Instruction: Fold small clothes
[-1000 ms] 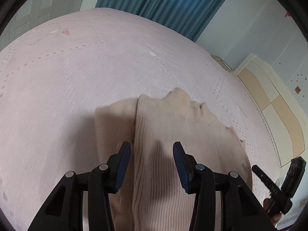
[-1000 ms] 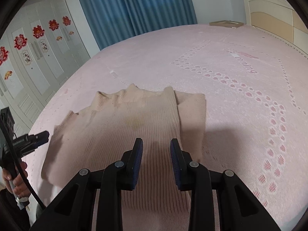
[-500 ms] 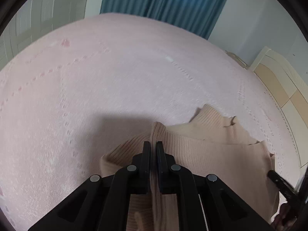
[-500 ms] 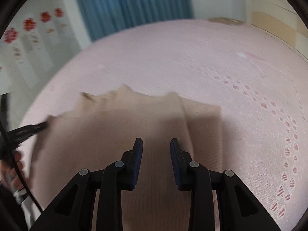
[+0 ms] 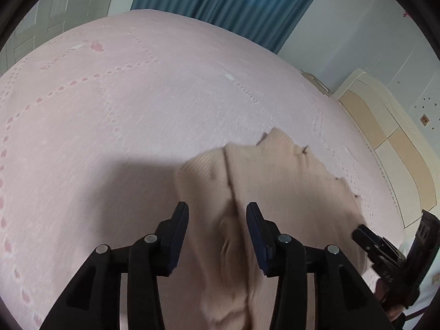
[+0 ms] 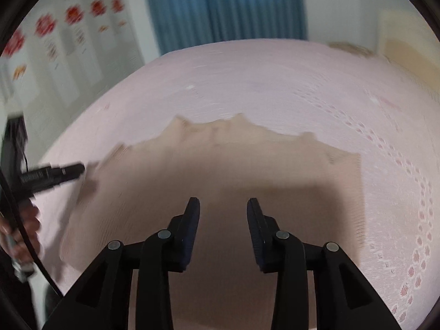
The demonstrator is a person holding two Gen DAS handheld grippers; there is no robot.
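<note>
Sweater (image 5: 277, 192) first: your beige ribbed knit lies on the pink bed (image 5: 137, 115), whose cover carries dotted lines of small darker pink marks. Largest around it are that bed, then the blue curtain (image 5: 220, 8) behind it, then the cream headboard (image 5: 390, 137) off to one side.

Your left wrist view gives you the knit sharply. You can see a seam running down it, one side flap folded in beside that seam, soft wrinkles bunched close to the camera, and the collar peak at the far edge. Your right wrist view is smeared by motion, so the ribbing is lost there, but it shows you the whole spread of the sweater (image 6: 233, 181), its wavy far edge and its squared right corner lying flat on the bed (image 6: 275, 82). That view also shows white wardrobe doors with red flower decals (image 6: 74, 13), which the left view only catches as plain panels.

Your left claw (image 5: 217, 214) has its fingers apart, just over the seam and wrinkles, with nothing between them. Your right claw (image 6: 223, 210) is likewise spread wide above the body of the sweater; whether its tips touch the cloth is probably not decidable through the blur. Each view catches the other claw at its edge: right (image 5: 382, 250), left (image 6: 52, 174).
</note>
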